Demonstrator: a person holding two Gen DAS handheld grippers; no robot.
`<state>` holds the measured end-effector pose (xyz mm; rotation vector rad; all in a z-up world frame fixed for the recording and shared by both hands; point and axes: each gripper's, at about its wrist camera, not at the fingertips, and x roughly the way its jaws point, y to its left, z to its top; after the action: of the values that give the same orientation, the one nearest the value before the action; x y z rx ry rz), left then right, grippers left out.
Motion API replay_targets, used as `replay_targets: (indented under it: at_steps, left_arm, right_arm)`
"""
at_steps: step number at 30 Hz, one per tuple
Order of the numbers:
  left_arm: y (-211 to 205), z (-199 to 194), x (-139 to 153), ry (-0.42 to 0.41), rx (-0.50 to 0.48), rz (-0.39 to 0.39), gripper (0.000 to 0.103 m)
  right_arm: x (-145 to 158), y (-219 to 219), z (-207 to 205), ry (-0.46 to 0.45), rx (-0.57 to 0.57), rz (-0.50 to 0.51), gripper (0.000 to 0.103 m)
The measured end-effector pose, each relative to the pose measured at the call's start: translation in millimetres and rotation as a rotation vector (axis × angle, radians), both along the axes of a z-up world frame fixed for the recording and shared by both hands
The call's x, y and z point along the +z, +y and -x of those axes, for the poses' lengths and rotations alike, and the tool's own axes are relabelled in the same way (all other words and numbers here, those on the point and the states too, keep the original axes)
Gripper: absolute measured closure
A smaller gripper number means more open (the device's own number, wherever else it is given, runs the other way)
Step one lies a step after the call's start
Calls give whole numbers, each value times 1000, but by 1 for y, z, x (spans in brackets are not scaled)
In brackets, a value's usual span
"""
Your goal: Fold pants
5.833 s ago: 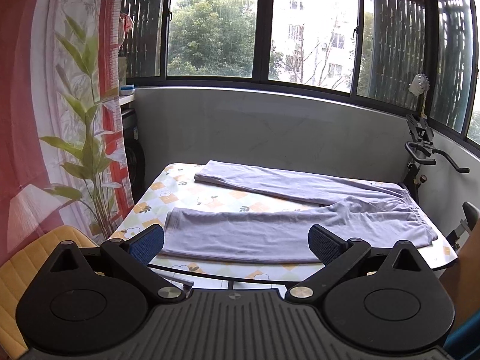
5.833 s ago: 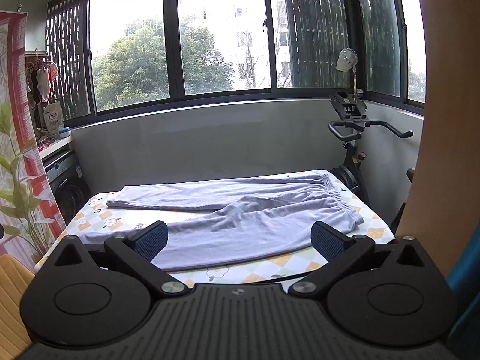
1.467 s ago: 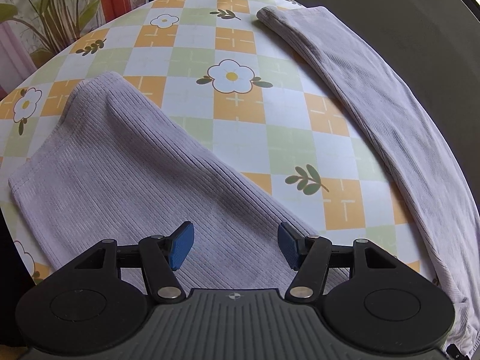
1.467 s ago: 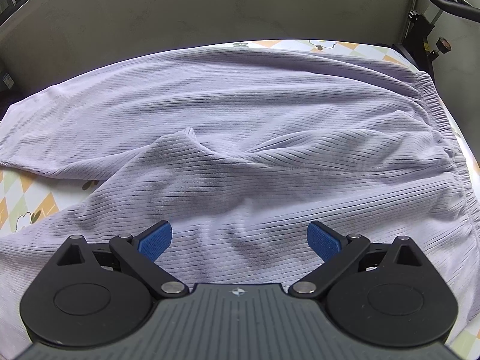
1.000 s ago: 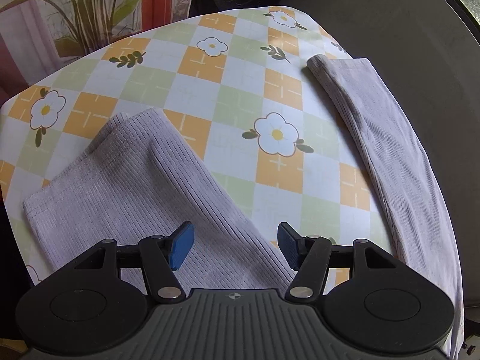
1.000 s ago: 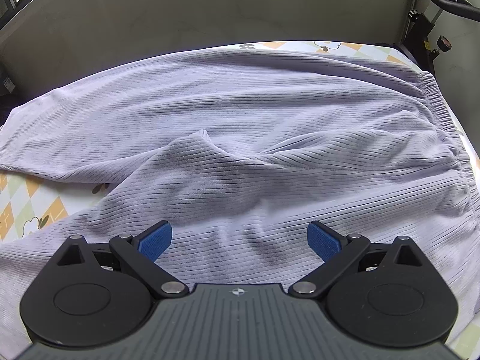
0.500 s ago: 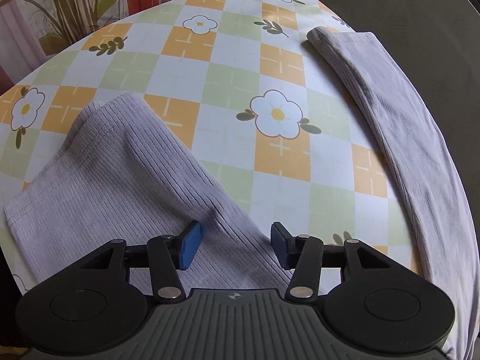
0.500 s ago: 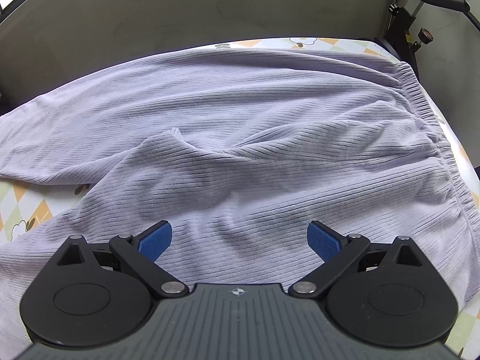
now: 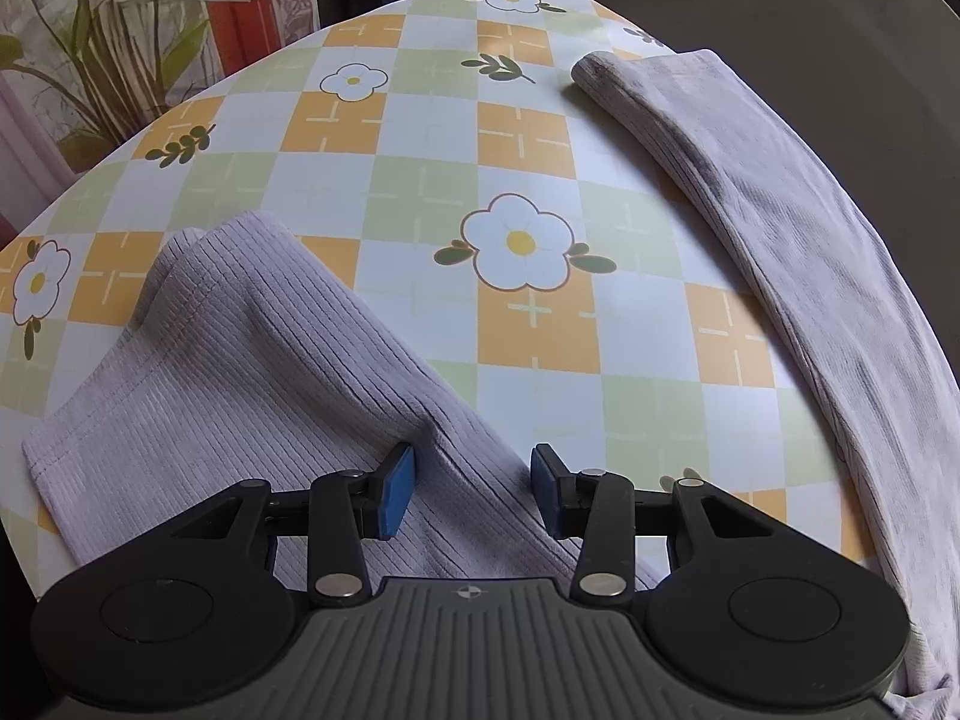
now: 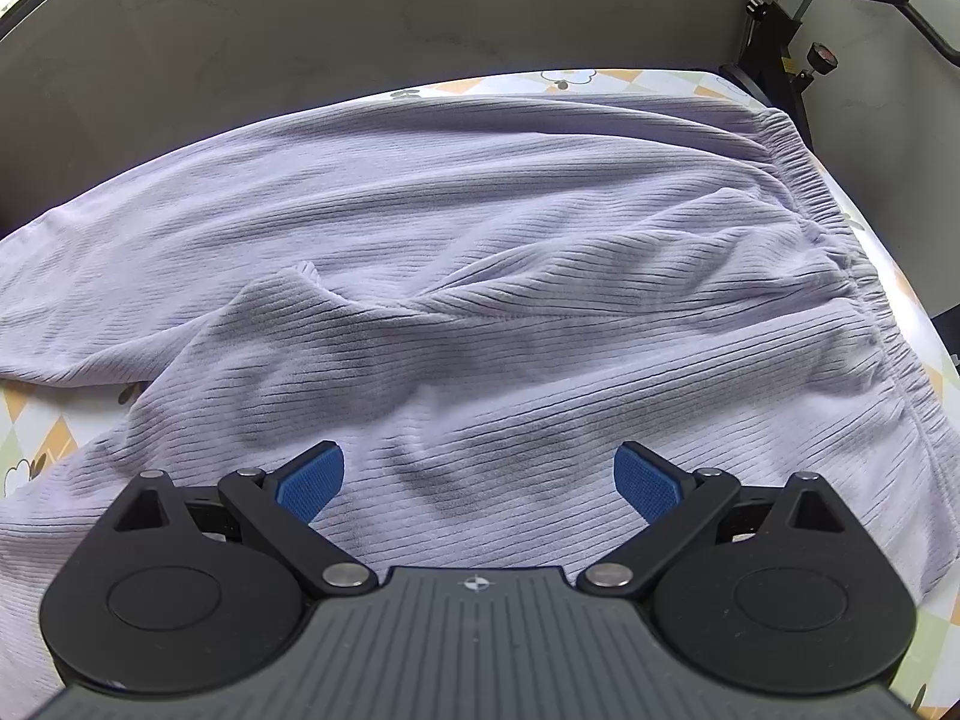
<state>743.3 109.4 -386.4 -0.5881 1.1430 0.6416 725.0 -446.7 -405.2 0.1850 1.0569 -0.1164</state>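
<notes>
Pale lilac ribbed pants lie spread on the flowered table. In the left wrist view the near leg (image 9: pixel 240 372) ends at its hem on the left, and the far leg (image 9: pixel 780 228) runs along the right side. My left gripper (image 9: pixel 473 489) points down over the near leg's inner edge; its jaws are closing with a ridge of that fabric between the blue pads, which do not press on it. In the right wrist view the seat and elastic waistband (image 10: pixel 840 240) fill the frame. My right gripper (image 10: pixel 479 480) hangs wide open just above the wrinkled upper part of the pants (image 10: pixel 480 330).
The tablecloth (image 9: pixel 420 192) has orange, green and white checks with flowers. A plant and red-white curtain (image 9: pixel 120 30) stand past the table's left end. An exercise bike (image 10: pixel 810 30) stands at the right end beyond the waistband. A grey wall runs behind the table.
My left gripper has come lower over the near leg and its jaws have narrowed around a ridge of fabric. The right gripper has barely moved and stays wide open.
</notes>
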Motion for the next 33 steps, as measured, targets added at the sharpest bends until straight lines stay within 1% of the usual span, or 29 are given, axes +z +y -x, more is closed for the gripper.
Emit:
replay_targets:
  at_steps: [11, 20, 26, 29, 33]
  left_arm:
    - [-3, -10, -1, 12, -15, -19, 58]
    - [-12, -15, -1, 33, -28, -49, 54]
    - [-9, -15, 5, 25, -2, -29, 54]
    - [-15, -20, 11, 11, -25, -49, 54]
    - [-29, -28, 18, -21, -76, -55, 54]
  right_arm:
    - [-1, -10, 4, -4, -27, -1, 4]
    - [-1, -19, 8, -7, -53, -8, 4]
    - [0, -21, 7, -18, -52, -14, 4]
    - [-1, -16, 8, -15, -36, -25, 6]
    - [1, 5, 7, -21, 39, -12, 9]
